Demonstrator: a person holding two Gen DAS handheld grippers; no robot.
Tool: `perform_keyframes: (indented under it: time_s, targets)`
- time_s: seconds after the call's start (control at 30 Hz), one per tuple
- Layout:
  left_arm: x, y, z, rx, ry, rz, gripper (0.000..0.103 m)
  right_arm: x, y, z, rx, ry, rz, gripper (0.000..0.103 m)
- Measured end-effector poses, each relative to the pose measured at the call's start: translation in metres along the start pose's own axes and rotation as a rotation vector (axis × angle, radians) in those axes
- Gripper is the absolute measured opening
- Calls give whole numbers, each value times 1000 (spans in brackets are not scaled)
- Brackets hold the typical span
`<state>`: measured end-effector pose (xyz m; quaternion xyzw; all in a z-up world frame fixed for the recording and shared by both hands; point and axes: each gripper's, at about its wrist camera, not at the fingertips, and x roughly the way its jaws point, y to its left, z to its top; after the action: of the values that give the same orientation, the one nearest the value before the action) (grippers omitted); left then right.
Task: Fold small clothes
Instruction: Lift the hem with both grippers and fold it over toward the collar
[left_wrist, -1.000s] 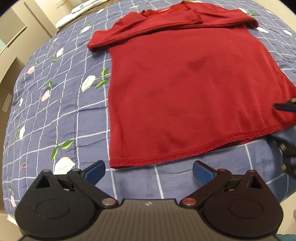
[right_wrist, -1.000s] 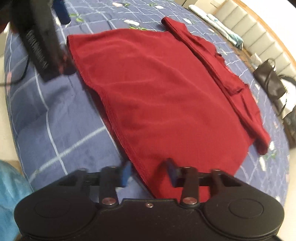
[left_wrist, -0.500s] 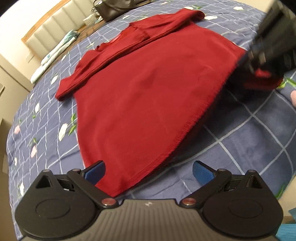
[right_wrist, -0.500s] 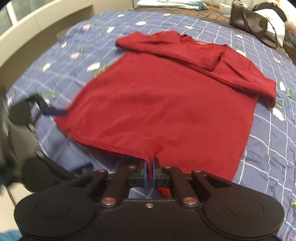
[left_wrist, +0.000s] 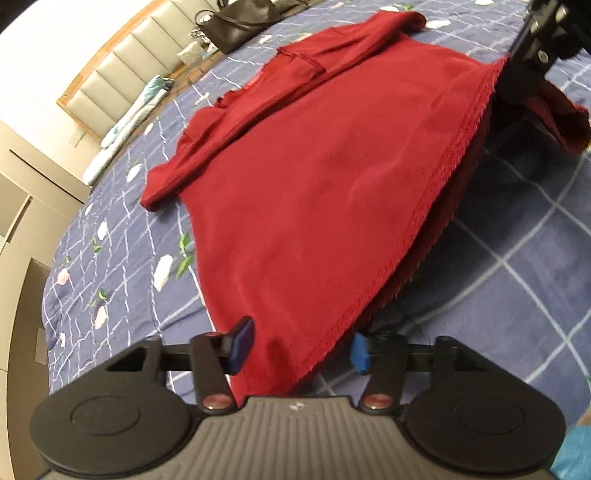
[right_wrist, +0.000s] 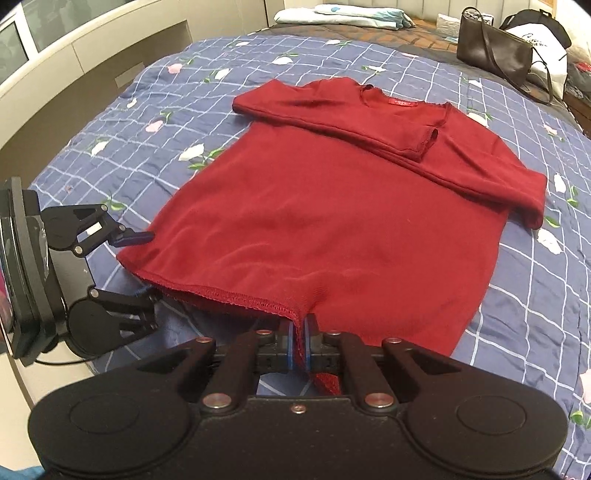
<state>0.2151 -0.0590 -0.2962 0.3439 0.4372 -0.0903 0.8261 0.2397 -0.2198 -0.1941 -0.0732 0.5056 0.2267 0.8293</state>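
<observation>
Shirt (left_wrist: 314, 192) corner: hidden between the shut pads of the right tool (right_wrist: 299, 341).
Left tool (left_wrist: 299, 345): the hem covers part of its right pad; the left wrist view is blurred there.
Bag (right_wrist: 495, 55): its contents cannot be told.
Right tool in left view: cut off by the top-right edge.

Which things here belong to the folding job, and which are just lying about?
Job:
red top, sleeves folded across its chest
right gripper, shut on the hem
left gripper, open around the hem's other corner

Lying about:
dark handbag
white bag
folded bedding
</observation>
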Motion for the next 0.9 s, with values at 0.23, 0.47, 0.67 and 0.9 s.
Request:
perform_keyframes:
  time_s: [0.23,0.47,0.67,0.9]
  targets:
    - [-9,0,0,-1,-19,12,5,2,6,-6,-69,20,-17,4]
    - [-41,18,8,-3,-80,44,3,-15,24,-12,-284,28,-30,3]
    - [-82,24,12,47,-119,41,3,-44,28,-15,-371,24,-23,3]
    - [-131,14,8,99,-118,-25,3,-79,37,-39,-386,69,12,3]
